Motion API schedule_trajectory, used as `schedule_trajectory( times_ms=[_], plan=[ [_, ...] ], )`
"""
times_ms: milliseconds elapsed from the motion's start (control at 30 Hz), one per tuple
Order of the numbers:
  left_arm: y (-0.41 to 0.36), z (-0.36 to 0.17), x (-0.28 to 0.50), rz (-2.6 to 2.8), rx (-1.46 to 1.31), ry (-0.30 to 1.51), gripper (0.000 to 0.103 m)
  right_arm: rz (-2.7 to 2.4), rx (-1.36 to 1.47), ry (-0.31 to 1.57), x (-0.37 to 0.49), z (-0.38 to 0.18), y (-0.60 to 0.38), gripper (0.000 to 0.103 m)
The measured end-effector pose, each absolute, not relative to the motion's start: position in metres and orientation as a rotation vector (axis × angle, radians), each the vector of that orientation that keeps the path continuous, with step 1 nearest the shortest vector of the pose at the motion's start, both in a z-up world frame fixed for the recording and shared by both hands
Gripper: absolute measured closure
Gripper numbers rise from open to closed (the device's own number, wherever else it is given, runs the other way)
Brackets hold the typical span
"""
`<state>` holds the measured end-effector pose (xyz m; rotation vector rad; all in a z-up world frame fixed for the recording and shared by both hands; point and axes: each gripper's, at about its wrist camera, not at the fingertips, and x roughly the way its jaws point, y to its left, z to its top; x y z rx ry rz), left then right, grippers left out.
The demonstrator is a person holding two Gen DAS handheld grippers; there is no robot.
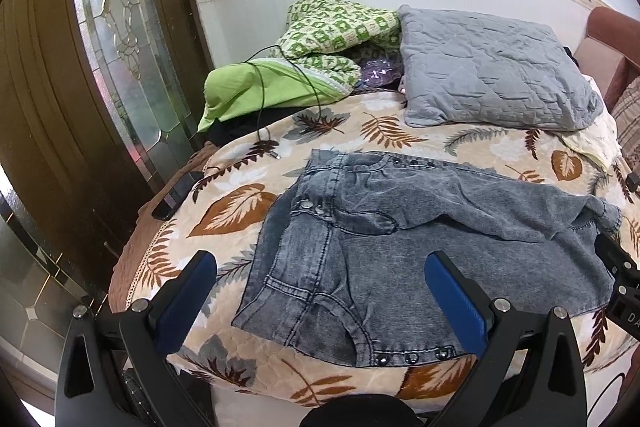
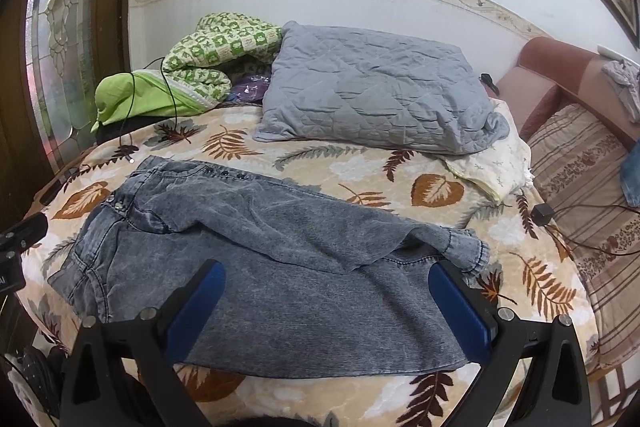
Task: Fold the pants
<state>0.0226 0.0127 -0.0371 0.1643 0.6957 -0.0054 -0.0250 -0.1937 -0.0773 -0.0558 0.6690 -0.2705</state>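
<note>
- Far left of both frames: a dark wooden door (image 1: 48, 115) with a leaded glass panel, hard and shiny, well apart from the action.
- Left claw (image 1: 320, 291) sits low in the frame, its blue pads spread wide apart and holding nothing, hovering over the waistband end of the pants (image 1: 400, 247).
- The pants fill the middle of the left view: grey acid-washed denim, thick seams, metal studs on the waistband, a pocket curve near the bottom edge. They lie on the bed (image 1: 240, 207), waist to the left of the frame, legs running right.
- The bed cover is a quilted, plush blanket, cream with brown and grey leaves, so it should give a soft, slightly grippy base.
- Step in hand, as I read it: the far leg looks to be laid over the near one, rumpled along the fold, so the lengthwise fold seems roughly done. Next call is likely a grab at each end to bring the cuffs toward the waist.
- Right claw (image 2: 326, 303) is low centre in its view, pads likewise wide apart and empty, above the leg fabric.
- Cuff (image 2: 472, 247) lies bunched just beside the right pad; it wants smoothing.
- Upper frame: green checked blanket (image 2: 224, 43), grey quilted pillow (image 2: 372, 91), puffy and creased.
</note>
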Motion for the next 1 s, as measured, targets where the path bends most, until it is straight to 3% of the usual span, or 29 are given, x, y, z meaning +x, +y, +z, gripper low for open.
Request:
schedule_trajectory(
  times_ms=[567, 1000],
  plan=[
    [0.068, -0.037, 0.032, 0.096, 0.085, 0.686, 0.000, -0.198, -0.130, 0.669, -0.008, -0.077, -0.146, 0.000],
    [0.061, -0.045, 0.046, 0.079, 0.126, 0.726, 0.000, -0.184, -0.073, 0.713, 0.001, -0.088, -0.167, 0.000]
  ],
)
